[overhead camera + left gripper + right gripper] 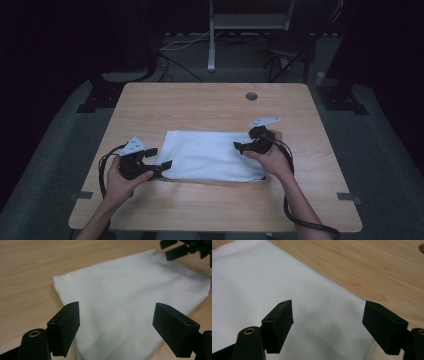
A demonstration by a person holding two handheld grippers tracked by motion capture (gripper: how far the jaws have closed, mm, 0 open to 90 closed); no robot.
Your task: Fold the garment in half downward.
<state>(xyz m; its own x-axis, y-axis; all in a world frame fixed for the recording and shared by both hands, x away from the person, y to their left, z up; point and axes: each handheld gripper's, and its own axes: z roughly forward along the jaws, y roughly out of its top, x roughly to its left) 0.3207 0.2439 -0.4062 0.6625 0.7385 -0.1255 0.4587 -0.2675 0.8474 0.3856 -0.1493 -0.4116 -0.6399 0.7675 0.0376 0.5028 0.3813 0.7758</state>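
Jaws spread wide on both tools: from the high view, the left gripper (159, 158) and right gripper (241, 147) sit at opposite ends of a folded white cloth (210, 156) lying flat on the table (200, 105). Left gripper view: nothing pinched, cloth beneath. Right gripper view: the same, above the cloth's edge.

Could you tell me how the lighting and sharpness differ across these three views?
High view: dim, surroundings nearly black, only the table and white cloth lit. Left gripper view: brighter, cloth fairly sharp with soft shadows. Right gripper view: cloth softly blurred, a faint shadow between the open jaws.
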